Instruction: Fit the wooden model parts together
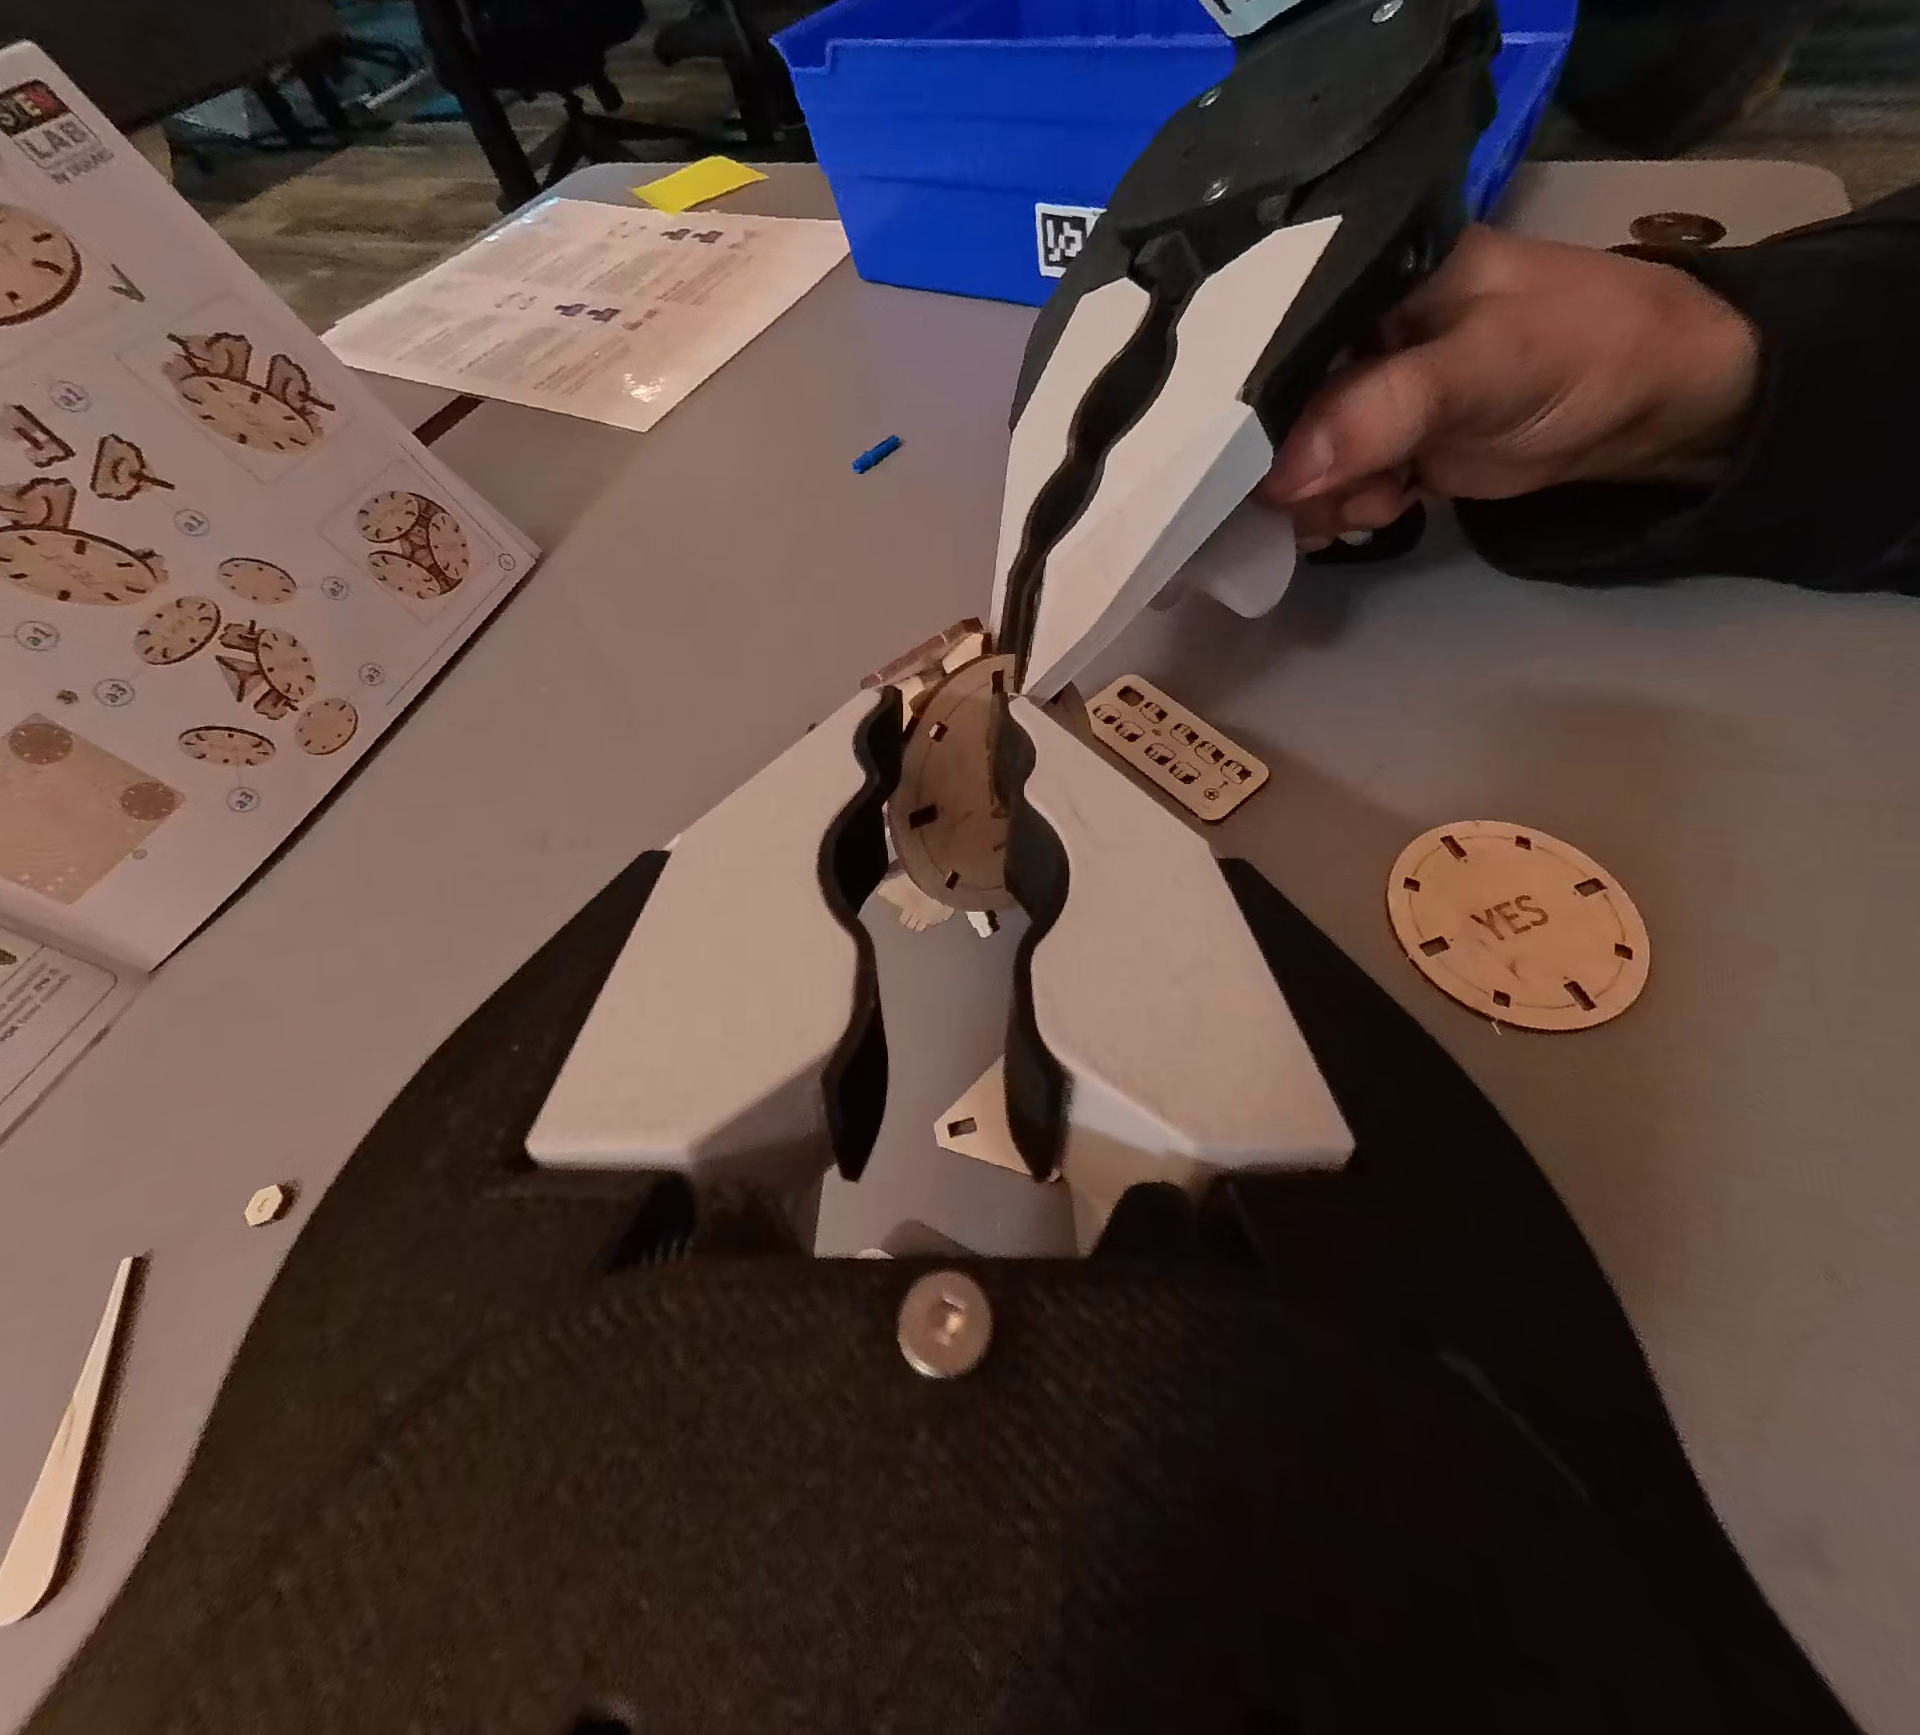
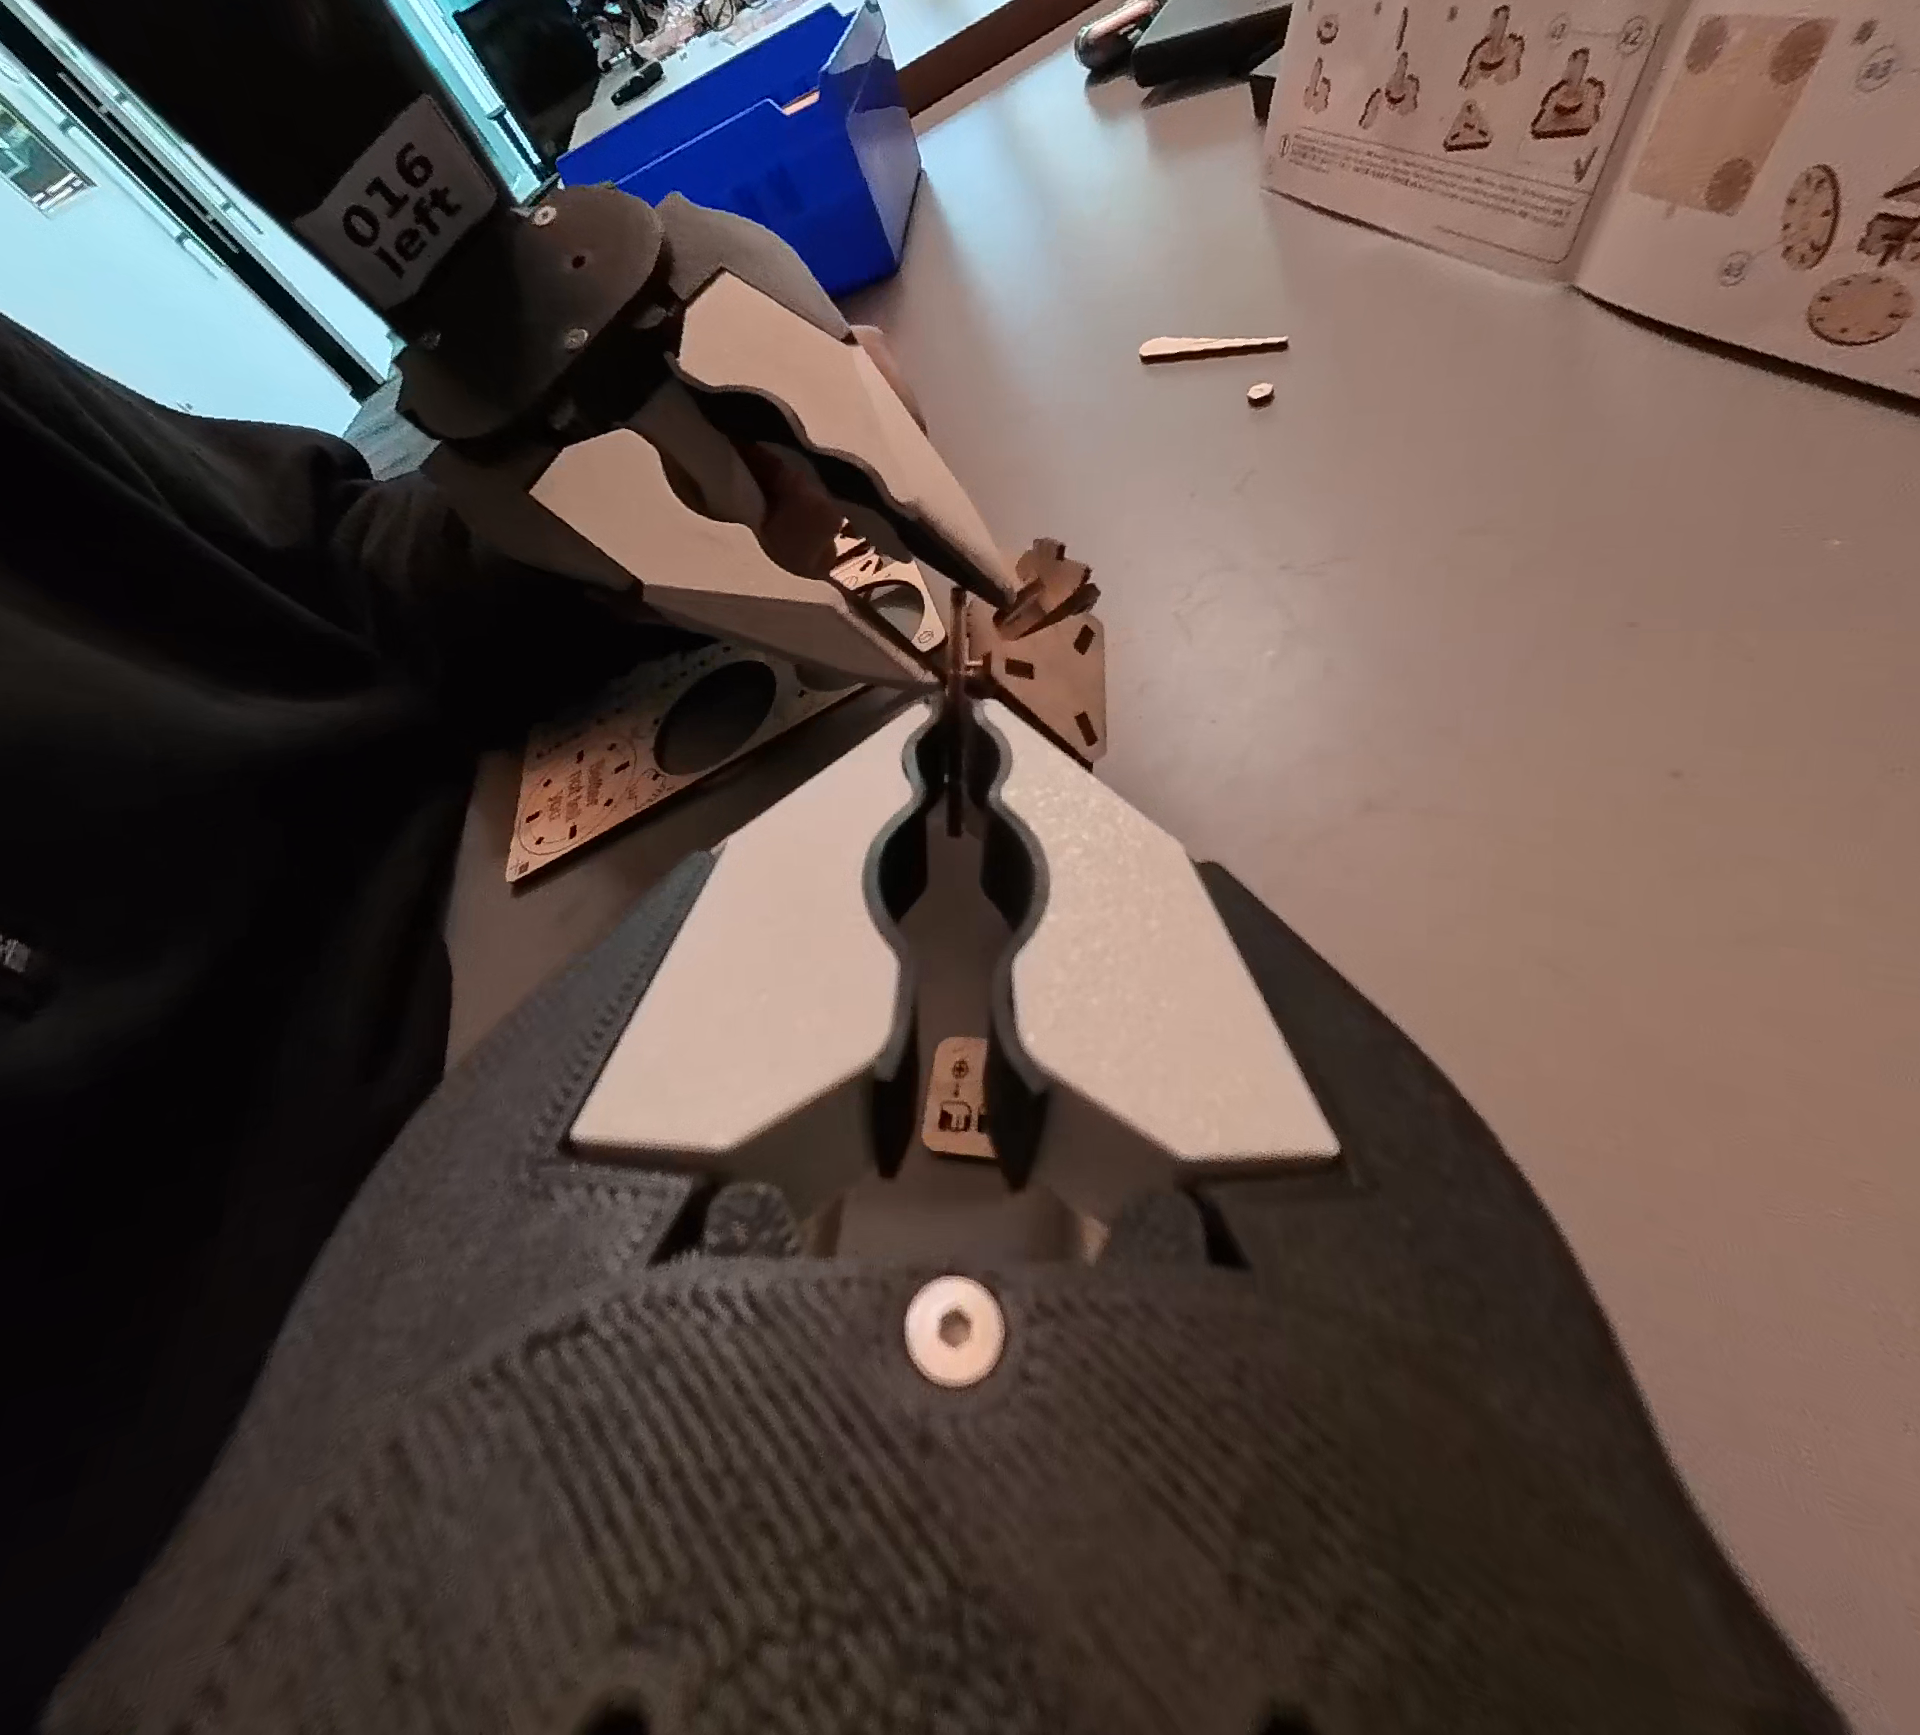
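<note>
Plywood subassembly (image 1: 951, 750) is off the grey bench (image 1: 727, 490), held in the air between both grippers. Joined as far as visible: a round slotted plywood disc (image 1: 961, 781), a triangular slotted plywood plate (image 2: 1070, 677) standing square to it, and a cross-shaped plywood piece (image 2: 1049, 589) seated on the plate. Right gripper (image 2: 951, 698) has its fingers together on the disc rim, with the disc edge-on between the pads. Left gripper (image 1: 951, 709) is clamped across the subassembly: one fingertip on the cross-shaped piece, the other against the far side of the disc. How firmly the joints are seated I can't tell; the fingers cover them. Loose on the bench:

- a second round plywood disc (image 1: 1517, 922), lying flat to the right
- a small rectangular plywood fret of tiny parts (image 1: 1179, 745), just beyond the grippers
- a plywood sheet with round cut-outs (image 2: 623, 750)
- a small hexagonal plywood chip (image 1: 267, 1202)
- a curved plywood sliver (image 1: 62, 1436)
- a short blue peg (image 1: 876, 452)

Illustrated instruction booklet (image 1: 208, 542) lies open at left, and a blue plastic bin (image 1: 987, 106) sits at the back.
</note>
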### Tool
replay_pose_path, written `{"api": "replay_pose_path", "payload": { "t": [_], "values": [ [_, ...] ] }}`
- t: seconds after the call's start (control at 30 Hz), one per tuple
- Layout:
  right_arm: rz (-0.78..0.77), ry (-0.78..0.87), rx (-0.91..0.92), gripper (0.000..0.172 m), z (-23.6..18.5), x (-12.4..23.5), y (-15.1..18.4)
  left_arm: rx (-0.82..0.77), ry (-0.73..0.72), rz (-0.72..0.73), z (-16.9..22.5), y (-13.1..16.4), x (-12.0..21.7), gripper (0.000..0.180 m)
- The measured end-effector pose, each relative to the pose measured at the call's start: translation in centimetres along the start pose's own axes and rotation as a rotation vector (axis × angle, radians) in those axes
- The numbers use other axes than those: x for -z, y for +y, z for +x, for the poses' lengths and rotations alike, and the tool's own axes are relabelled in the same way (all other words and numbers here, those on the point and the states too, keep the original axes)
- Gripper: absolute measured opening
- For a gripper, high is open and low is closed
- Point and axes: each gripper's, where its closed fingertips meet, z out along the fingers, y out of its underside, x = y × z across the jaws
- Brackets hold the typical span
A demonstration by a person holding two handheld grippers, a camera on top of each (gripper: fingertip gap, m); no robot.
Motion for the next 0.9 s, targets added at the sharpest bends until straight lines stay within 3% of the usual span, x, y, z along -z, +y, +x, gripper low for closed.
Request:
{"api": "replay_pose_path", "payload": {
  "t": [0.43,0.8,0.9],
  "values": [
    [-0.018,-0.001,0.009,0.0,-0.2,-0.3,0.3,0.083,0.065,0.014,0.2,0.3,-0.1,0.018],
    [-0.044,0.065,0.049,0.0,0.2,-0.4,0.7,0.133,0.087,-0.046,0.2,0.7,-0.3,0.01],
    [-0.063,0.132,0.06,0.001,0.7,-0.6,1.0,0.041,0.014,-0.083,0.1,1.2,-0.6,0.009]
  ]
}}
